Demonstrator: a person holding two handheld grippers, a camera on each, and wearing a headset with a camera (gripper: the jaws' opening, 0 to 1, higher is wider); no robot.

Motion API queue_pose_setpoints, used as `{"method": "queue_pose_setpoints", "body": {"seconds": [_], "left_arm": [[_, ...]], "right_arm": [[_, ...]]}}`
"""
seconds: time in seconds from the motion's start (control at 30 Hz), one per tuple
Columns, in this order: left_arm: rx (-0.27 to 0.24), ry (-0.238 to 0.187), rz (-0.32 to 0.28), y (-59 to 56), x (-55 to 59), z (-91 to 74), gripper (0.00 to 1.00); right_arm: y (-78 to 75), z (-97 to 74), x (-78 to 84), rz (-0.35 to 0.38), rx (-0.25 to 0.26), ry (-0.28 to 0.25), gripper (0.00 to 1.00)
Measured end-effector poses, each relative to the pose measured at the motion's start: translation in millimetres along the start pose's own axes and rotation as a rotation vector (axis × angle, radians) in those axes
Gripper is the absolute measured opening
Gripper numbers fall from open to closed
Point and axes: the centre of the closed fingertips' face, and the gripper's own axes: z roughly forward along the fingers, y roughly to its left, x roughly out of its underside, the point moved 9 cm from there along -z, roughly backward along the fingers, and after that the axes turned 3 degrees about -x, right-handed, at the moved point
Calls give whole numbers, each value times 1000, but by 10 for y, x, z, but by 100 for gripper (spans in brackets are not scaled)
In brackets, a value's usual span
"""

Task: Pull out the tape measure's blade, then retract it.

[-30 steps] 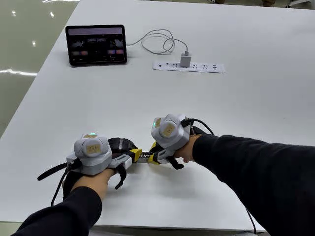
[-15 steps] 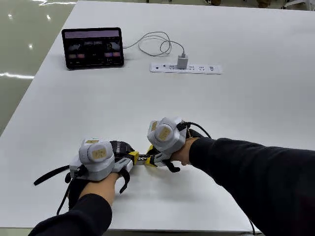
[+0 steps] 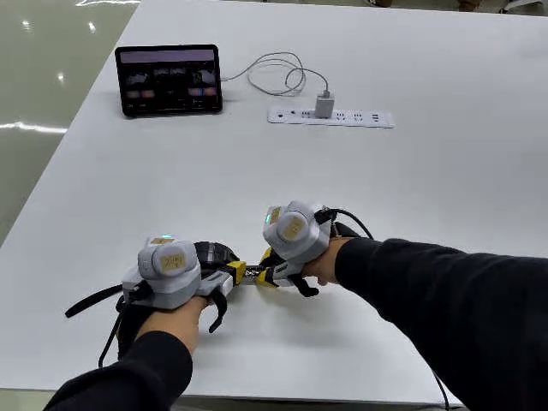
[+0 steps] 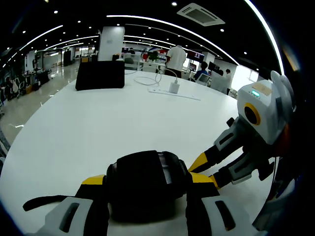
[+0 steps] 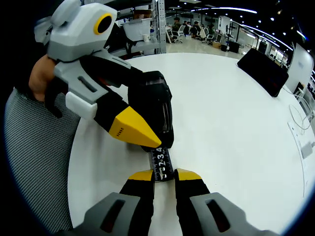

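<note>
A black tape measure case (image 4: 147, 182) rests on the white table, clamped between the yellow-tipped jaws of my left gripper (image 4: 147, 179). The case (image 3: 214, 254) lies near the table's front edge, with the left gripper (image 3: 224, 276) around it. A short stretch of numbered blade (image 5: 160, 163) sticks out of the case (image 5: 155, 110). My right gripper (image 5: 162, 175) is shut on the blade's end, close to the case mouth. Both grippers nearly touch, and the right gripper (image 3: 261, 276) sits just right of the left one.
A dark tablet (image 3: 169, 79) stands at the back left of the table (image 3: 411, 188). A white power strip (image 3: 330, 117) with a plugged charger and looped cable (image 3: 278, 73) lies behind the grippers. The table's front edge runs just below my hands.
Only the camera has shifted a little. The grippers, case and short length of blade keep the same pose relative to each other.
</note>
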Motion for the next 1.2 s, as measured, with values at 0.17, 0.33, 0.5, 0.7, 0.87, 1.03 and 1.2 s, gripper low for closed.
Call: {"method": "queue_pose_setpoints", "body": {"seconds": [0.17, 0.33, 0.5, 0.7, 0.87, 1.03, 1.2], "left_arm": [[1, -2, 3, 0, 0, 0, 59], [3, -4, 2, 4, 4, 3, 59], [2, -3, 1, 4, 5, 2, 59], [7, -4, -5, 12, 4, 1, 59], [7, -4, -9, 13, 5, -1, 59], [9, -4, -7, 13, 2, 1, 59], [11, -1, 4, 9, 4, -5, 59]], "right_arm": [[1, 23, -17, -29, -1, -2, 11], [0, 42, -33, -25, -2, -8, 11], [3, 69, -57, -25, -7, -25, 11], [6, 91, -84, -27, -13, -39, 11], [8, 114, -105, -28, -16, -46, 11], [10, 122, -111, -35, -18, -50, 11], [7, 99, -84, -33, -29, -57, 12]]}}
